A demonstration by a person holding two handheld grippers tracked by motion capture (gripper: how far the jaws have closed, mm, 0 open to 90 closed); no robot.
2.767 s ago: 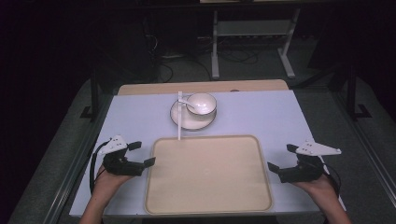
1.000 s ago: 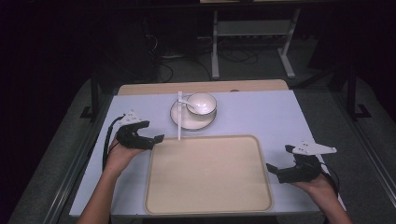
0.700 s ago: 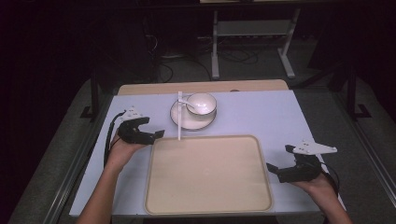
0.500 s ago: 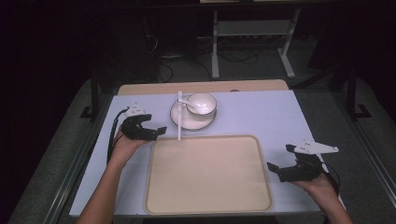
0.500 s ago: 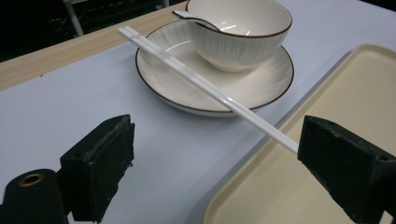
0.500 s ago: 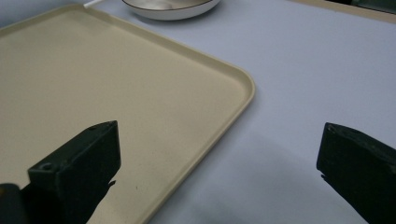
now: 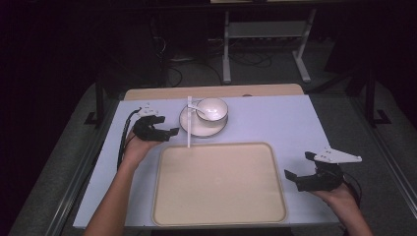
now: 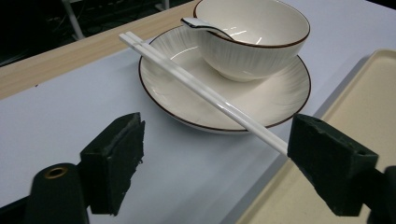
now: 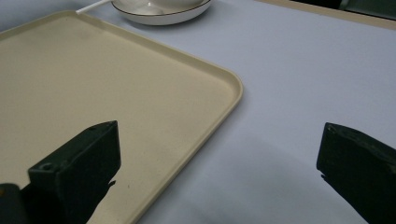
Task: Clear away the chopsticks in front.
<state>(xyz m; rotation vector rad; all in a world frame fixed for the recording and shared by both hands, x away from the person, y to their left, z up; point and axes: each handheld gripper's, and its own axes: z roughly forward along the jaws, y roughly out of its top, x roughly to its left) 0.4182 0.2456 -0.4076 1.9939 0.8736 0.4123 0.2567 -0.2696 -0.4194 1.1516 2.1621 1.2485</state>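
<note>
A pair of white chopsticks [image 7: 189,123] [image 8: 196,86] lies across the left rim of a white plate [image 7: 216,130] [image 8: 289,88], with its near end over the tray's far edge. On the plate stands a white bowl [image 7: 212,109] [image 8: 254,37] holding a spoon [image 8: 201,24]. My left gripper [image 7: 171,132] [image 8: 219,140] is just left of the plate and open. Its jaws have just been closing, with bare table between them. The chopsticks' near tip ends at the right-hand jaw; I cannot tell whether it touches. My right gripper [image 7: 299,165] [image 9: 219,158] is open and holds nothing beside the tray's right edge.
A large beige tray [image 7: 219,182] [image 9: 93,79] lies in the middle of the light blue table top [image 7: 275,118]. A wooden strip [image 7: 147,93] runs along the far edge. Beyond it are dark floor, cables and a metal stand [image 7: 265,29].
My left gripper has moved away from the table's near left, forward and rightward up to the plate and chopsticks. The right gripper has stayed by the tray's right edge.
</note>
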